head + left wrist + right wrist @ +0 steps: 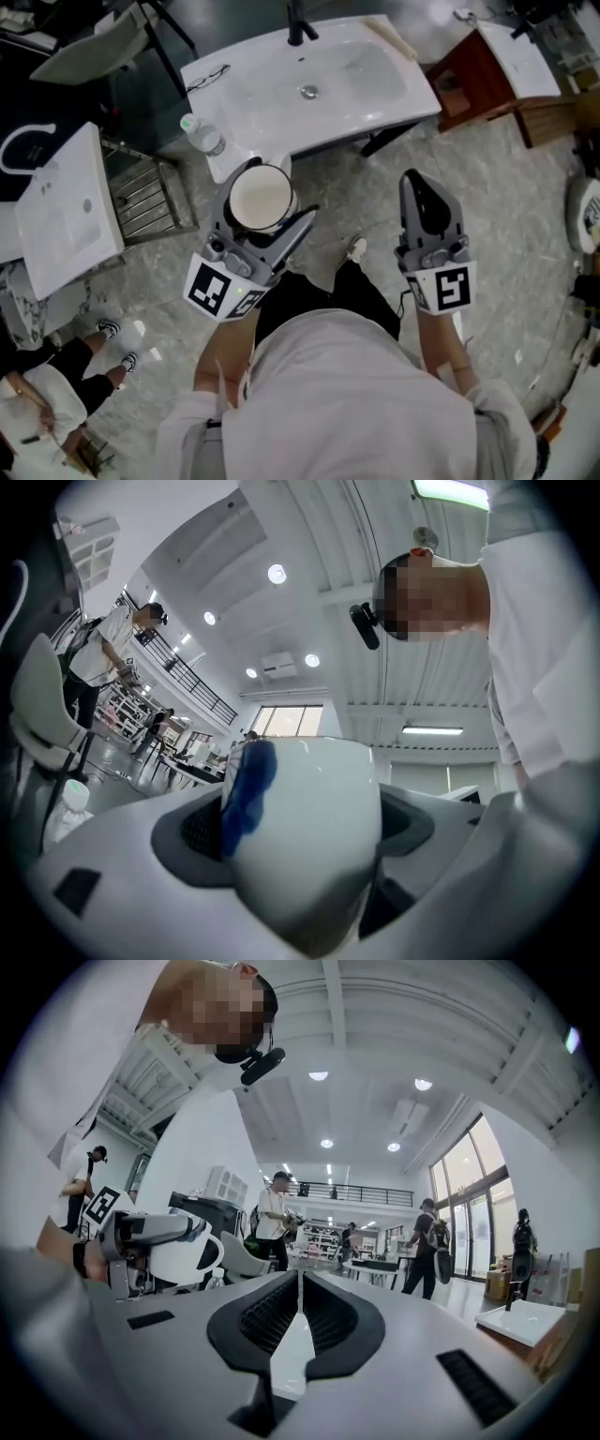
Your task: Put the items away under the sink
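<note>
- The person's white shirt [347,394] is closest to the head view, and the two grippers reach out over the floor [506,216] just beyond it.
- The left gripper [265,217] has its fingers clenched on a white mug [261,195]. The mug stands upright between them with its mouth up, and a blue mark is on its side.
- The mug is in the air in front of the sink [412,94], near the front left corner, where a plastic bottle [202,134] stands.
- The right gripper [419,183] is empty, with its fingers pressed together, and it is well apart from the mug.
- I judge that the step in hand is bringing the mug to the sink.
- The space under the sink is hidden here. The next move probably calls for going low, reaching below the front edge, and keeping the mug level.
</note>
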The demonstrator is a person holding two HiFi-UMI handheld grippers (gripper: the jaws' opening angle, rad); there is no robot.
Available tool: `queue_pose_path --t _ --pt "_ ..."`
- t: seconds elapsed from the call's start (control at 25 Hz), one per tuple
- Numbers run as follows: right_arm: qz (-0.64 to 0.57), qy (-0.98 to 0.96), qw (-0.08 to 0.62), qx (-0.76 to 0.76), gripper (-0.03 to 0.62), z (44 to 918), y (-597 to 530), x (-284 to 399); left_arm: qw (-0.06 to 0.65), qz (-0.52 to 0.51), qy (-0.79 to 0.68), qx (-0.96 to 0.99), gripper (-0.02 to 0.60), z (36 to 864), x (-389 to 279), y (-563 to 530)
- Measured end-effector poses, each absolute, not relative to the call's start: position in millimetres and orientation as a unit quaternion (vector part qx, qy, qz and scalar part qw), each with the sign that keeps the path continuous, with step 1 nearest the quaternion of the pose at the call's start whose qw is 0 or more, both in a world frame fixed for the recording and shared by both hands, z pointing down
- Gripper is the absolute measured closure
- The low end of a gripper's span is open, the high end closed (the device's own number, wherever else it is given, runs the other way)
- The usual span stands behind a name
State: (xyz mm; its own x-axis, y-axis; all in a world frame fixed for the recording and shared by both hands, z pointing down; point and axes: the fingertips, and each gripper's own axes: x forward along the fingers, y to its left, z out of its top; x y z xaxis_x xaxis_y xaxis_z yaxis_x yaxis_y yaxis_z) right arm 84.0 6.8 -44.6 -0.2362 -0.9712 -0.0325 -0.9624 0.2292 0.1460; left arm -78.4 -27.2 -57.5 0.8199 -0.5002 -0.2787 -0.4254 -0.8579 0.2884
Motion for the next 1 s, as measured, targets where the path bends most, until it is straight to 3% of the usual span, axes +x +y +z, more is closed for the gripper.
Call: queue_pose_path --t 0.28,0.76,1.0 --pt "-0.057 -0.815 0.052 0.575 0.554 -20.1 -13.7 112.4 0.071 -0.168 -0.272 0.945 0.186 -41.8 -39.1 -38.1" --pt "-0.029 -0.811 0.076 0.579 0.554 35.2 -15.0 96.7 0.117 -0.141 -0.253 0.95 0.186 30.5 -40.0 -35.8" --pt "-0.025 -0.818 0.071 0.571 0.554 93.2 -14.9 108.6 0.103 -0.133 -0.243 0.955 0.186 75.9 -24.2 -29.1"
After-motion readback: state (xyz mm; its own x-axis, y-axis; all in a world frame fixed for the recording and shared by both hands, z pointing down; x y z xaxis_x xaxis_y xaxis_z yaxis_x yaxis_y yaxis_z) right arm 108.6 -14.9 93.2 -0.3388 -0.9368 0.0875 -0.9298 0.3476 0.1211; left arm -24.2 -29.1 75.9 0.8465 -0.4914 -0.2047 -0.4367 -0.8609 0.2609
